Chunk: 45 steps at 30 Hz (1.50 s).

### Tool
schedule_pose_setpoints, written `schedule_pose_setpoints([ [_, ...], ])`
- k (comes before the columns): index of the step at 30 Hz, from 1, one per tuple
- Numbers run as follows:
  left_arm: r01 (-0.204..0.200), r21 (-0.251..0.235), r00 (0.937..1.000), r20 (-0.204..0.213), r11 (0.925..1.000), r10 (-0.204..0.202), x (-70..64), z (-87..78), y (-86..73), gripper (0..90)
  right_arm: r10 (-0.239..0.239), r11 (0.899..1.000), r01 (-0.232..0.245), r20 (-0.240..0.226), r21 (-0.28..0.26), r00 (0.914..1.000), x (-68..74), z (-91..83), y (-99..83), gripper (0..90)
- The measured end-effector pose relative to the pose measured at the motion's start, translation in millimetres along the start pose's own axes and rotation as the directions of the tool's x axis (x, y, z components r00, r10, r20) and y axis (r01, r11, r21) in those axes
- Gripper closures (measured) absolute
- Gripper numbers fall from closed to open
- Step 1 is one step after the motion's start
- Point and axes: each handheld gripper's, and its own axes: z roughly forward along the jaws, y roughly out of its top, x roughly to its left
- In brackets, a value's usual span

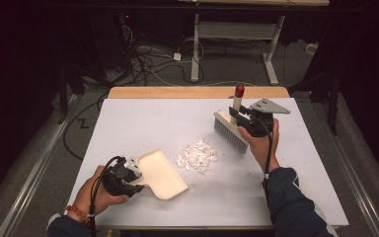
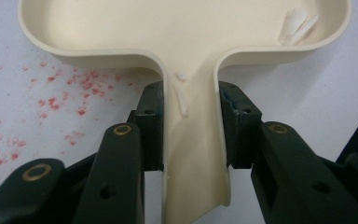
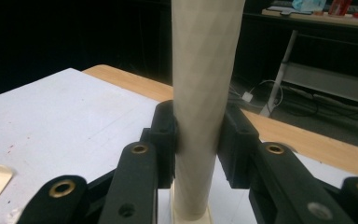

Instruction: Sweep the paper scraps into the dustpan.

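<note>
No readable text (nor labels)

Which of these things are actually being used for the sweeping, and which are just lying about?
In use: dustpan in left gripper; brush in right gripper; white scraps.
Lying about: floor cables; red specks; far desk frame.

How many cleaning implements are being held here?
2. The cream dustpan sits at front left, clamped by the left tool; the brush stands at back right, its handle clamped by the right tool.
</note>
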Motion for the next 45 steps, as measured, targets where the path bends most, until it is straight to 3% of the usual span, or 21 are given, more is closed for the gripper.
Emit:
schedule_pose_setpoints([
  [11,0.005,0.017,0.9999,0.015,0.9998,-0.005,-0.4,5.6,8.5,62.6,-0.034,0.999,0.034,-0.034,0.023,0.9989,26.1,17.8,-1.5,70.9],
  [30,0.020,0.043,0.9994,0.027,0.9989,-0.021,-3.9,5.8,15.7,62.6,-0.130,0.990,0.136,-0.143,0.035,0.9812,75.4,11.8,-8.4,70.0],
  [38,0.086,0.071,0.9941,0.060,0.9937,-0.091,1.5,5.8,10.0,62.7,-0.130,0.990,0.137,-0.166,0.032,0.9775,82.8,9.9,-10.3,69.6],
  [42,0.095,0.085,0.9912,0.084,0.9918,-0.102,5.4,5.0,11.6,62.8,-0.129,0.990,0.136,-0.172,0.031,0.9765,83.4,9.3,-9.5,69.7],
  [45,0.090,0.104,0.9924,0.075,0.9905,-0.098,9.3,0.6,16.0,62.9,-0.135,0.989,0.143,-0.175,0.035,0.9752,83.5,8.9,-8.9,69.7],
])
